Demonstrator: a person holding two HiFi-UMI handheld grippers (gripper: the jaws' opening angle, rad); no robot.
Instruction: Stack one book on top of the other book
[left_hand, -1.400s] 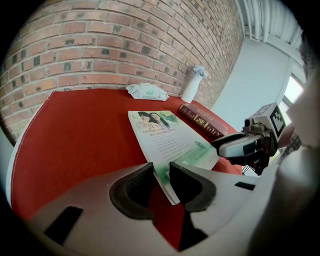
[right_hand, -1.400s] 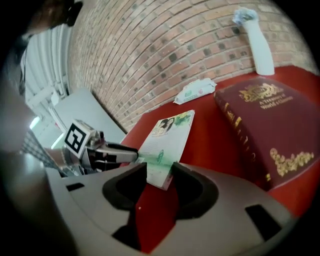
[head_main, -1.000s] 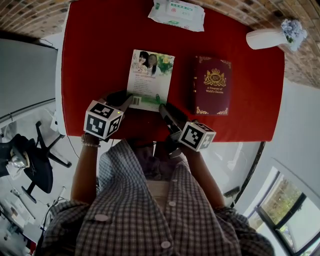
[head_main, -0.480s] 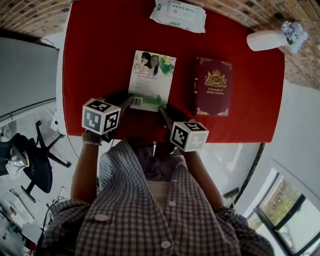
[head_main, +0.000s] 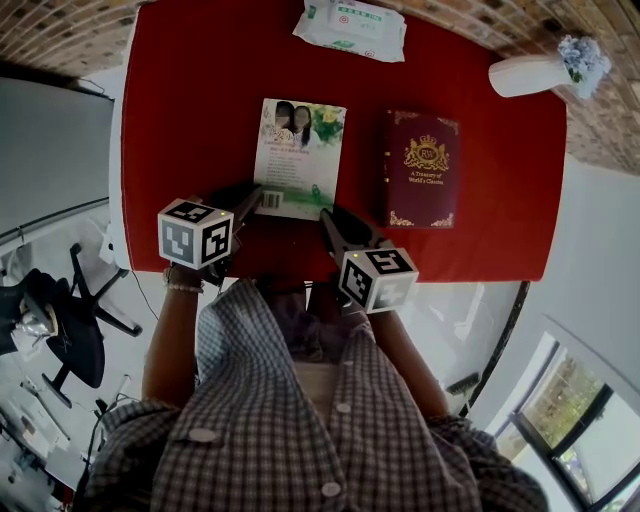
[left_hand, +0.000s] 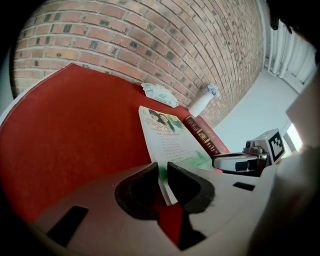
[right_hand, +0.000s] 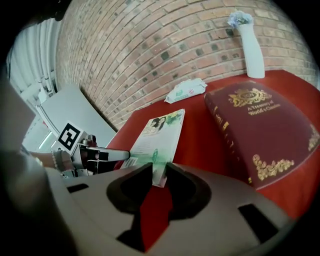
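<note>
A thin green paperback (head_main: 300, 150) lies flat on the red table (head_main: 200, 100), with a thick maroon hardcover (head_main: 422, 168) to its right. My left gripper (head_main: 256, 197) is at the paperback's near left corner. In the left gripper view the jaws (left_hand: 162, 170) are shut on that corner of the paperback (left_hand: 170, 137). My right gripper (head_main: 328, 215) is at the near right corner. Its jaws (right_hand: 159, 170) have just been closing and now pinch the corner of the paperback (right_hand: 160, 132). The hardcover (right_hand: 262, 130) lies apart from both grippers.
A pack of wipes (head_main: 350, 25) lies at the table's far edge and a white vase with flowers (head_main: 530, 72) at the far right. A brick wall runs behind the table. An office chair (head_main: 70, 320) stands on the floor to the left.
Both grippers have rolled in place at the paperback's near corners, and the right one's marker cube has swung left. Both books lie where they were.
</note>
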